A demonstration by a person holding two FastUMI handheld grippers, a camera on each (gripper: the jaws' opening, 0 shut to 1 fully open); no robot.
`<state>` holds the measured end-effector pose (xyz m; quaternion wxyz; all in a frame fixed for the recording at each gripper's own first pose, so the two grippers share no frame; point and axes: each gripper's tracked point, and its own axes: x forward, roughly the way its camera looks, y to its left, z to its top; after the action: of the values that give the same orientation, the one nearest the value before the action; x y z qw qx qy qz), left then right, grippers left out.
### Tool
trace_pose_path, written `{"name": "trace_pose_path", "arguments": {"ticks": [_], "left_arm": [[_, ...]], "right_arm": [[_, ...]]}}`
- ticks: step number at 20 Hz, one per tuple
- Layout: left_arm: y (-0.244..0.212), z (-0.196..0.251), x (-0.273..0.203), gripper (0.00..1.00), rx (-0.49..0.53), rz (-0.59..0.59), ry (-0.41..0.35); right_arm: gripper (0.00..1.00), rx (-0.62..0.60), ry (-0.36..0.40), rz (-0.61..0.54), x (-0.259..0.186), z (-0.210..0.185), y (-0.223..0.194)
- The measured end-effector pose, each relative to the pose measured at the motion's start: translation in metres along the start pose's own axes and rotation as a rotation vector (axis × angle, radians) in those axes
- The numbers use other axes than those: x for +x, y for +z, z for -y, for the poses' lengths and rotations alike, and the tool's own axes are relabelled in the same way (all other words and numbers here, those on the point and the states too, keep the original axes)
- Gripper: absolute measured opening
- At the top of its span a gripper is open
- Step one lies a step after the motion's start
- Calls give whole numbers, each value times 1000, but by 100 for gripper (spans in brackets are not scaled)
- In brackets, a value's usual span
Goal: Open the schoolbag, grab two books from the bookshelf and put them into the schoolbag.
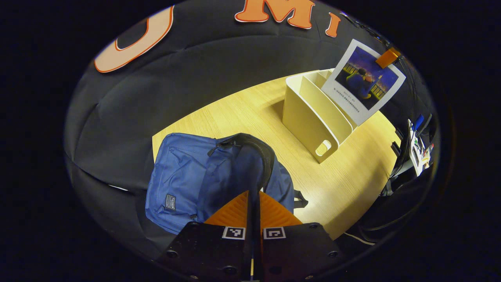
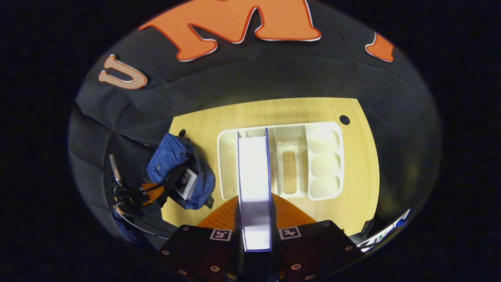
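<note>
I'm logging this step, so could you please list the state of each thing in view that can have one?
Schoolbag: unzipped, mouth held open, one book already inside.
Left gripper: shut on the bag's opening edge.
Right gripper: shut on a second book, lifted above the shelf.
Shelf: upright on the table, its slots empty.

Blue schoolbag (image 1: 184, 184) lies unzipped on the tabletop (image 1: 254, 113), one book (image 2: 186, 184) inside. Cream bookshelf (image 1: 313, 113) stands nearby; second book (image 1: 362, 82) lifted above it.
</note>
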<state>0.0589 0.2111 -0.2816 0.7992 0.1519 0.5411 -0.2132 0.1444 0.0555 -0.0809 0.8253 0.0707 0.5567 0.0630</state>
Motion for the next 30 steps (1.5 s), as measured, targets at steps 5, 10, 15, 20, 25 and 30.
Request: {"name": "trace_pose_path", "arguments": {"ticks": [5,10,15,20,25,30], "left_arm": [[3,-4,-7,2,17,2,16],[13,-13,-23,2,21,18,31],[27,-16,-41,3,5,49,31],[36,-22,-56,3,20,51,57],[54,-20,-66,2,6,63,55],[56,-10,-74,2,-11,62,36]], "right_arm": [[29,85,127,97,-21,-17,-5],[29,191,319,164,-18,-50,-12],[28,210,428,154,3,-90,-32],[28,191,498,91,39,-140,-63],[28,167,528,53,74,-178,-84],[28,188,512,51,114,-202,-106]]}}
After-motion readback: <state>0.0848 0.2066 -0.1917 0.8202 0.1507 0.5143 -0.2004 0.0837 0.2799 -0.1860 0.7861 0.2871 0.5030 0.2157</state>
